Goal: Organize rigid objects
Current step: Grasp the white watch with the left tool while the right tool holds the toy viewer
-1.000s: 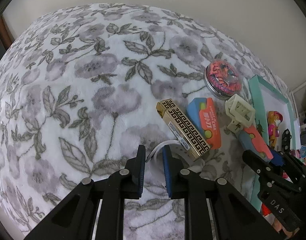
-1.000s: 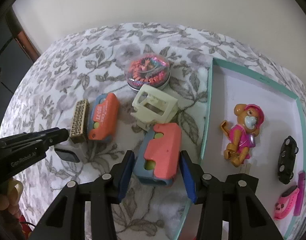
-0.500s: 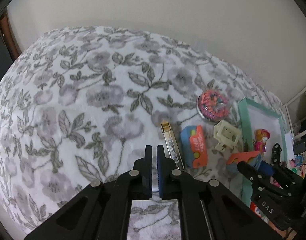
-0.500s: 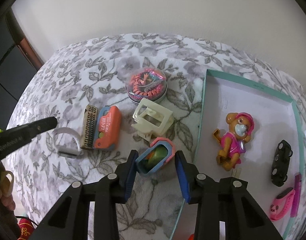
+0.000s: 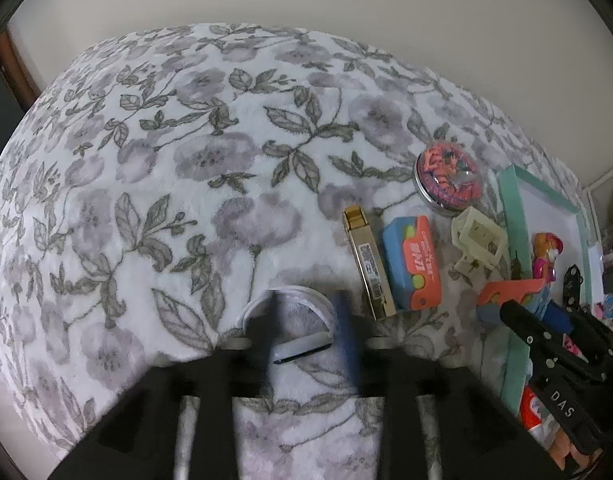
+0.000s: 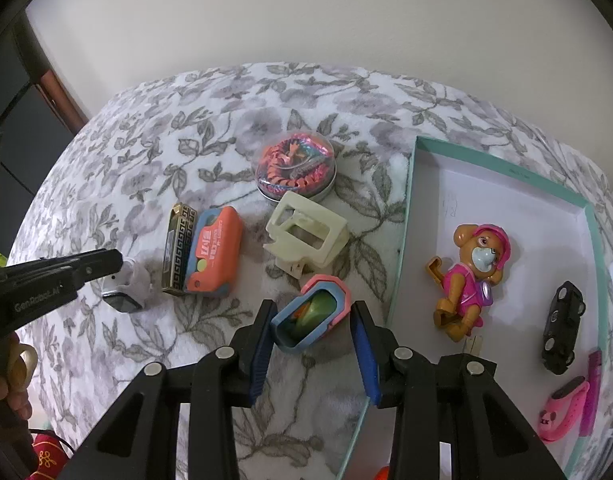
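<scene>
My right tool has the pink-and-blue toy case clamped between its pads, tipped up on edge just left of the teal tray. My left tool is opening, its jaws straddling the white wristband on the floral blanket; the blur keeps me from saying whether a pad touches it, but I judge it to be loose.

To finish this step well, I would lift the case clear of the tray's near wall before carrying it right, then lower it into the bare white floor left of the dog figure and only let go once it rests flat. I should keep the grip square, since a tilted case could twist out.

By my count, outside the tray: one orange-and-blue case, one gold patterned box touching it, one cream plastic frame, one round tin, one wristband, plus the held case. Inside the tray: one dog figure, one black toy car, one pink band; the far right edge is cropped, so more may lie there.
</scene>
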`<state>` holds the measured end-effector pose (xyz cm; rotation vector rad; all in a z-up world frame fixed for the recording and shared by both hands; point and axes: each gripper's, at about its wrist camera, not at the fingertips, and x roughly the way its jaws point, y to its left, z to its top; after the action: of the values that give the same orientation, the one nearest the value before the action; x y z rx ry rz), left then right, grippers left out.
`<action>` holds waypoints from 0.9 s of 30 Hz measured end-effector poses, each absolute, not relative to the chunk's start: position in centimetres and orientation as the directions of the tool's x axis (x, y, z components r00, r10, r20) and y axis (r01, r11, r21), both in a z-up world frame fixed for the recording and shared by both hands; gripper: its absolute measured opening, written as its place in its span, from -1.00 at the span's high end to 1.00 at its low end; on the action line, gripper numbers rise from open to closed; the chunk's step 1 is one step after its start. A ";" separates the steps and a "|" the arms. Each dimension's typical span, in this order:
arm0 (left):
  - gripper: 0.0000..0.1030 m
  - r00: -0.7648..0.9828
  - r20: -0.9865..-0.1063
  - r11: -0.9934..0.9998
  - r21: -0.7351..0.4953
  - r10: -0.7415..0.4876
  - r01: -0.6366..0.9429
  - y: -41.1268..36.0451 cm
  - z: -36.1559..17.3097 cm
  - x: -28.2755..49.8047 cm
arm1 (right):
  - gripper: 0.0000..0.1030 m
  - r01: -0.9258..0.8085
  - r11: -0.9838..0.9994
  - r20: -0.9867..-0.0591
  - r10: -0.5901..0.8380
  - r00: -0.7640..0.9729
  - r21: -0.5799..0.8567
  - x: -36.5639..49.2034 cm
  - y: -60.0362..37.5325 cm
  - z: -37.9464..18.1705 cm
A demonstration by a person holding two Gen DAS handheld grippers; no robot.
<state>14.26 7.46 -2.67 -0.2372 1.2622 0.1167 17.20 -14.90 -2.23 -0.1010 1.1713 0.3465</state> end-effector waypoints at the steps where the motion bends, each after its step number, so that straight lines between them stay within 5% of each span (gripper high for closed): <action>1: -0.16 0.302 -0.952 0.971 -0.109 -0.040 -0.214 7.4 -2.7 14.2 | 0.22 -0.318 0.943 -0.915 0.214 0.343 0.102 17.2 -14.9 -2.2; 19: -0.35 0.236 -0.971 0.973 -0.007 0.049 -0.229 6.9 -5.8 13.7 | 0.22 -0.326 0.939 -0.915 0.221 0.337 0.107 17.1 -15.1 -2.4; 22: -0.13 0.243 -0.968 0.971 0.000 0.061 -0.240 7.2 -5.6 13.4 | 0.22 -0.320 0.941 -0.915 0.222 0.337 0.110 17.1 -15.1 -2.4; 23: 0.07 0.250 -0.966 0.970 0.009 0.071 -0.241 7.5 -5.5 13.4 | 0.22 -0.319 0.941 -0.915 0.221 0.338 0.109 17.1 -15.0 -2.4; 27: 0.12 0.265 -0.963 0.966 -0.016 0.055 -0.257 8.0 -5.3 13.4 | 0.22 -0.318 0.942 -0.915 0.219 0.338 0.108 17.1 -15.0 -2.4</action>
<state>13.39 8.04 -5.26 -0.1822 1.2875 0.2126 17.12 -15.05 -2.41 -0.0955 1.1751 0.3501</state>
